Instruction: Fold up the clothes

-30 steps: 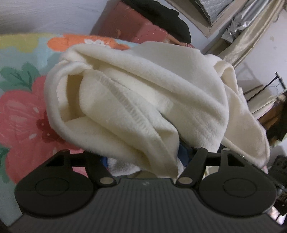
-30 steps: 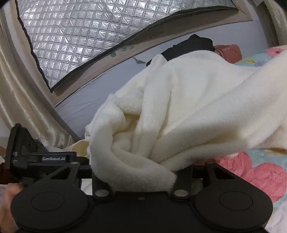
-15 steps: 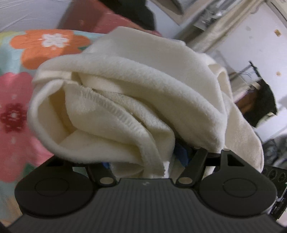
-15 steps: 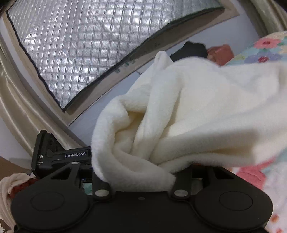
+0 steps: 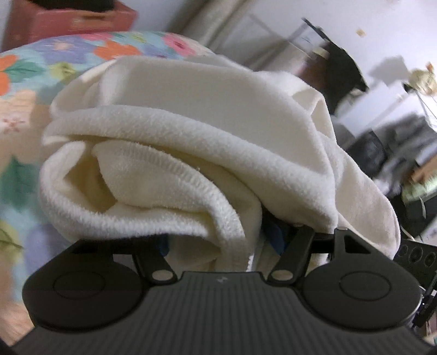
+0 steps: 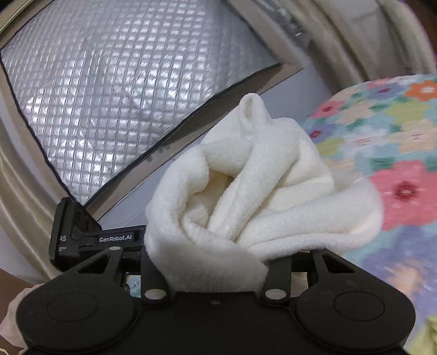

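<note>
My left gripper (image 5: 218,245) is clamped on a bunched cream fleece garment (image 5: 191,153); its fingertips are buried in the folds at the lower centre of the left wrist view, so only the black linkage arms and the two round housings show. The fabric rises from the jaws in thick rolled layers with a ribbed hem running across the middle, and it fills most of the frame. A sliver of something blue (image 5: 275,234) shows under the cloth just right of centre.

My right gripper (image 6: 215,267) is likewise closed on the same garment (image 6: 245,199), which wells up from between the hidden fingers at the lower centre of the right wrist view and peaks in a soft point above. The cloth hangs clear of the surface behind it.

Beyond the fleece, a floral bedspread (image 6: 396,153) with pink, orange and green flowers fills the right side of the right view, and the left side of the left view. A quilted silver panel (image 6: 123,95) covers the upper left of the right view. A dark red box (image 5: 68,19) sits at the upper left of the left view, and blurred room clutter lies at its right edge.
</note>
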### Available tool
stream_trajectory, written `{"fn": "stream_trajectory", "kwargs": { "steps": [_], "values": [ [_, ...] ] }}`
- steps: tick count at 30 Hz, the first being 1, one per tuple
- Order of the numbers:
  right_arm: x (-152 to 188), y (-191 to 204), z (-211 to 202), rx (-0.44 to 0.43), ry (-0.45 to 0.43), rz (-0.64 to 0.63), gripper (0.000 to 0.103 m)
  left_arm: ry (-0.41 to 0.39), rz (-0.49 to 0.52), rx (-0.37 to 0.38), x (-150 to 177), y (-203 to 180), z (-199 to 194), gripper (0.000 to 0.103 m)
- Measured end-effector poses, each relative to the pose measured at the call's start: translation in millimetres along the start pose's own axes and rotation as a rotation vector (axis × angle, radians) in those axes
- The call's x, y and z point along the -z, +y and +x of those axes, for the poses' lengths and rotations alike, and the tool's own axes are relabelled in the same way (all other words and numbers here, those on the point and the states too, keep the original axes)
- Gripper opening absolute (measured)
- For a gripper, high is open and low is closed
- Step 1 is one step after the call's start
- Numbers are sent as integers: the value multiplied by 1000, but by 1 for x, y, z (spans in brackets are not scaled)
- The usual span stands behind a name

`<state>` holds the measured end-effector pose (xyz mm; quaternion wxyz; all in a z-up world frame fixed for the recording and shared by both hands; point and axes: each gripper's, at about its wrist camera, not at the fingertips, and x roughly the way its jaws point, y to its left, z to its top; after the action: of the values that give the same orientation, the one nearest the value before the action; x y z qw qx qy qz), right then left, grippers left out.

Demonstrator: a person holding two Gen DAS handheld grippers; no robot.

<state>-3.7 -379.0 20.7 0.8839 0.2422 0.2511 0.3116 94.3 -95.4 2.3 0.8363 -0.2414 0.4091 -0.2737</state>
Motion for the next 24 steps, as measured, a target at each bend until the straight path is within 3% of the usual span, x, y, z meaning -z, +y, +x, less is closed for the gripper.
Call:
{"fn": "stream_trajectory", "kwargs": {
  "steps": [7, 15, 24],
  "values": [
    [1, 16, -76, 30, -51, -4, 50, 25, 51, 15, 37, -75, -11, 64],
    [1, 34, -163, 64, -109, -9, 50, -16, 96, 43, 72, -151, -54, 64],
    [-31, 67, -252, 144, -153, -170, 48, -34, 168, 94, 85, -242, -72, 64]
  ]
}}
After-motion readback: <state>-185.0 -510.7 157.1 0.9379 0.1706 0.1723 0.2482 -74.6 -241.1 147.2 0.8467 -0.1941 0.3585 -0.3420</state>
